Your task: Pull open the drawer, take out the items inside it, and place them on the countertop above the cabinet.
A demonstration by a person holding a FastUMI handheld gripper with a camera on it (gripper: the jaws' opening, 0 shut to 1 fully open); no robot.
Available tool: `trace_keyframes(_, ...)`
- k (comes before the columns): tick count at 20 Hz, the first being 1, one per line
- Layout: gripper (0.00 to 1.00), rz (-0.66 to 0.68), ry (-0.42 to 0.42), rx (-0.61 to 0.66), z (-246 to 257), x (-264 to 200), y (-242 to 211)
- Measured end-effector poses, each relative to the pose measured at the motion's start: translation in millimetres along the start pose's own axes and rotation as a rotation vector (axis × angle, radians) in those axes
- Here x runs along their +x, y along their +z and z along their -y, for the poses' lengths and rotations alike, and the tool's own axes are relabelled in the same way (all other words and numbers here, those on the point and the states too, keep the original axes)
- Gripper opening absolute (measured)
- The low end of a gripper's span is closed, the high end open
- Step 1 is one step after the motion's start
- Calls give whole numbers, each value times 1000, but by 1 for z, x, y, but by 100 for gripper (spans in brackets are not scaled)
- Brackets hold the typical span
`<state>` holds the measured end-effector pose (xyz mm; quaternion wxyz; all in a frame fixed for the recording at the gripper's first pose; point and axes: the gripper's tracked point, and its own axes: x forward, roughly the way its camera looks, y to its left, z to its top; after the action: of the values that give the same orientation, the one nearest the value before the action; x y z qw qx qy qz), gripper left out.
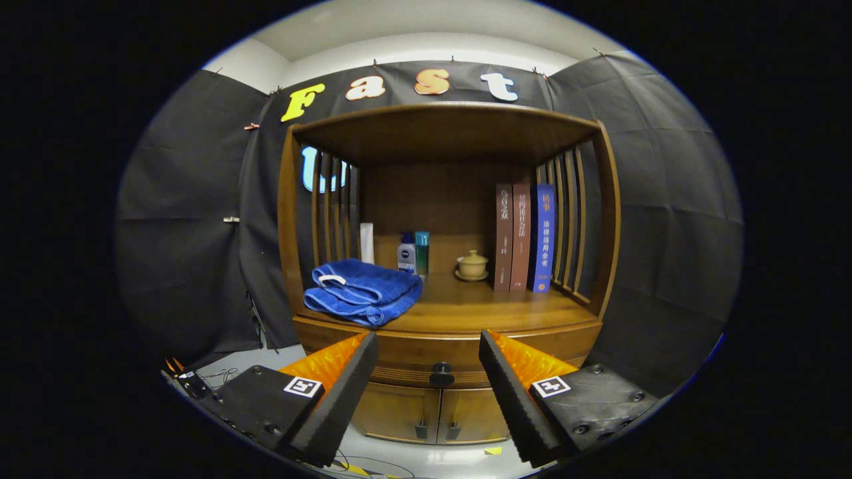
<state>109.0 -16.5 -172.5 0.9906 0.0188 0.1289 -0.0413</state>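
Now the gripper (pixel 428 372) hangs with its fingers spread wide, nothing between them but air, and the shut drawer (pixel 444 362) sits just ahead, its dark knob (pixel 441 376) squarely in the gap. Beyond the left finger, on the countertop (pixel 479 309), lies a folded blue towel (pixel 363 291), then two small bottles (pixel 413 253); beyond the right finger, a lidded cup (pixel 472 265) and three upright books (pixel 524 237). Below the drawer, two cabinet doors (pixel 432 416) are closed.

My claw (pixel 428 338) gapes wide, holding nothing, and each finger bears a square coded tag (pixel 303 386). The blue book (pixel 544 246) and the brown books (pixel 512 236) carry Chinese characters on their spines, too small to read.
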Motion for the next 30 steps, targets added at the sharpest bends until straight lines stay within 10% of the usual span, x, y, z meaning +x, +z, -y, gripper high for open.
trace_keyframes(10,75,-168,-31,14,10,86,-89)
trace_keyframes(18,73,-305,-88,-2,21,119,-149)
trace_keyframes(24,35,-290,-74,8,23,120,-150)
trace_keyframes(30,35,-312,-61,14,21,111,-151)
